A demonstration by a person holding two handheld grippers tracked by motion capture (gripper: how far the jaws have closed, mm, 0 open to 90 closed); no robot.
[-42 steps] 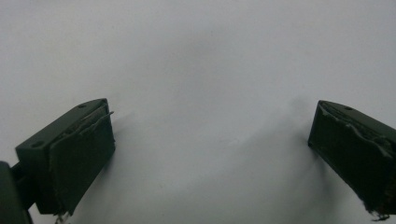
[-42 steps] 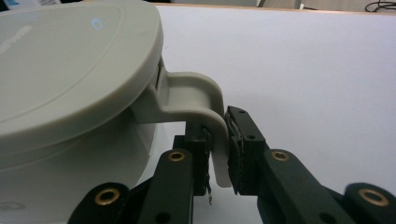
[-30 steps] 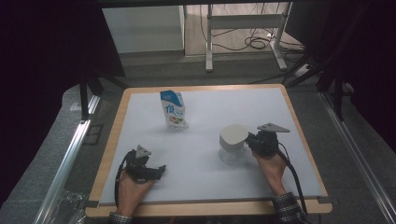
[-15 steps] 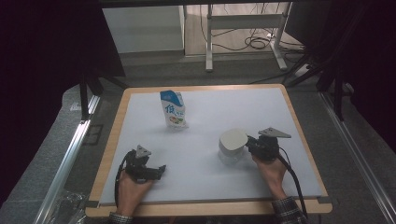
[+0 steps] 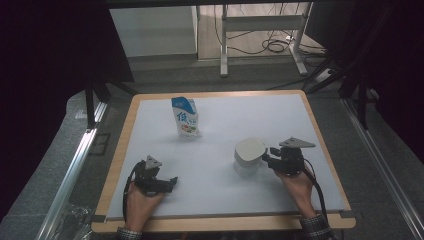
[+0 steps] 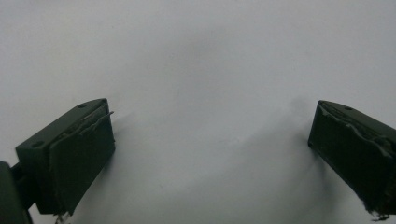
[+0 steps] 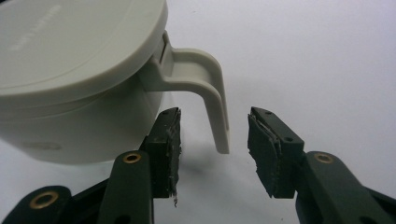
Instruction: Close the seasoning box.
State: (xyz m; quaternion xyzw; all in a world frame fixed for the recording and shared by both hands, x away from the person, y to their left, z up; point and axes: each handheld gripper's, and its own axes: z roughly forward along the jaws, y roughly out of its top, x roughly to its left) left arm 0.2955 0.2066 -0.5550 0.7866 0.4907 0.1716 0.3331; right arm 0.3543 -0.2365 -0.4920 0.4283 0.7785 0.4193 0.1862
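Observation:
A pale grey lidded cup (image 5: 248,155) with a side handle (image 7: 205,88) stands on the white table top, right of centre. My right gripper (image 5: 267,158) is at the cup's right side and stands open; in the right gripper view its two black jaws straddle the lower end of the handle without touching it (image 7: 214,140). A blue and white drink carton (image 5: 186,117) stands upright toward the far left. My left gripper (image 5: 170,183) rests near the front left, open, with bare white surface between its jaws (image 6: 210,149).
The white table top (image 5: 220,192) has a wooden rim (image 5: 116,165). Beyond the far edge are a desk frame (image 5: 260,40) and cables (image 5: 275,46) on the floor. A metal rail (image 5: 70,175) runs along the left side.
My right gripper and hand have shifted slightly toward the near side beside the cup. The left gripper, the cup and the carton have not moved.

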